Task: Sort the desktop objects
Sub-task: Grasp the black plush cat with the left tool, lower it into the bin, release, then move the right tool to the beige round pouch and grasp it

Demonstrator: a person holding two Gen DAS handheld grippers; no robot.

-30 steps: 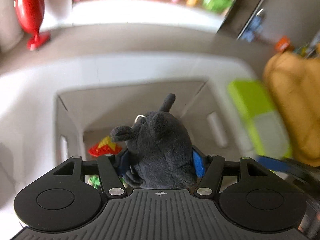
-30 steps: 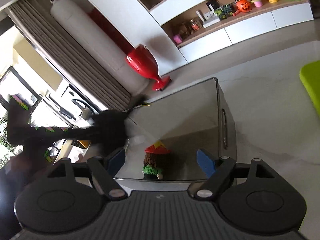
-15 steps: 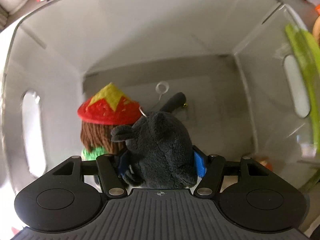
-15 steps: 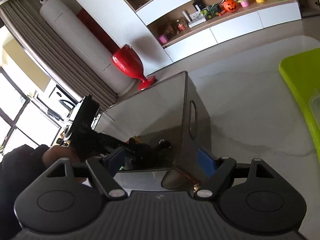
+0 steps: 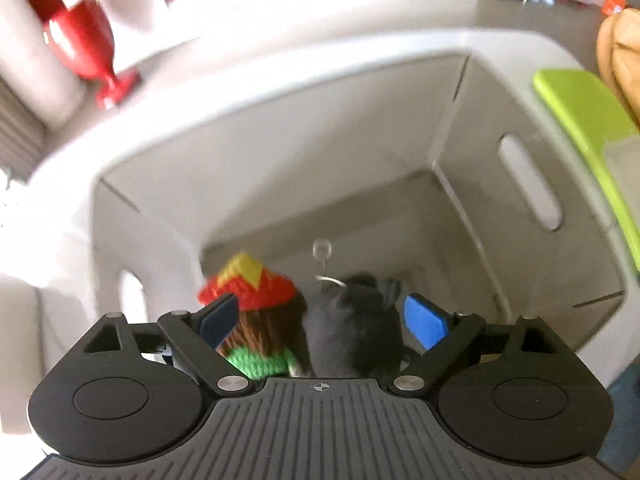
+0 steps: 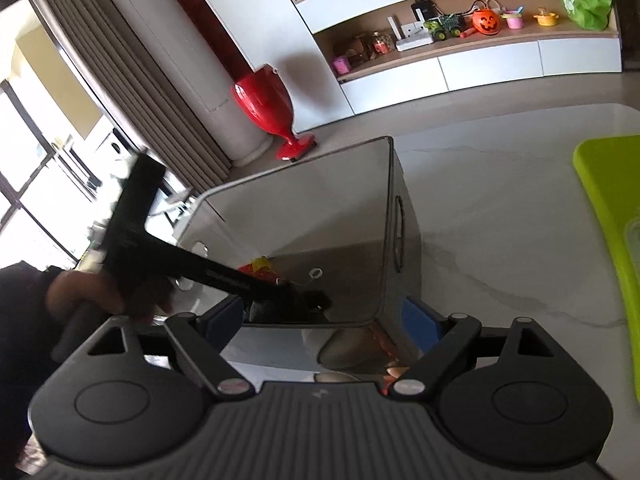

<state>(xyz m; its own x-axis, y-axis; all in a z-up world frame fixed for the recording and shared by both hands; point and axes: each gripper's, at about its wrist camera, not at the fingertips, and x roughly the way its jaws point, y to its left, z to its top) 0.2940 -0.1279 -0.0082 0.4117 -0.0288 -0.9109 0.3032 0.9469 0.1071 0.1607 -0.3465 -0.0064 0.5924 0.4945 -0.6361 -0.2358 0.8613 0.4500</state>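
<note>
The left tongs (image 5: 322, 320) hang released over the grey storage bin (image 5: 472, 128), their blue pads (image 5: 424, 322) spread wide. Down inside the bin, on its floor, lies the dark grey plush toy (image 5: 352, 332) with a metal key ring (image 5: 322, 249) at its top, free of both pads. Just beside it on the left sits a knitted doll (image 5: 256, 336) with a red and yellow hat, brown yarn hair and green collar. The bin stands on the white marble worktop (image 6: 500, 208); a lime green tray (image 6: 604, 208) lies near it to the right. The right tongs (image 6: 320, 320) are released too, empty, held at the bin's near corner. A red goblet-shaped floor ornament (image 6: 266, 104) stands on the floor beyond
</note>
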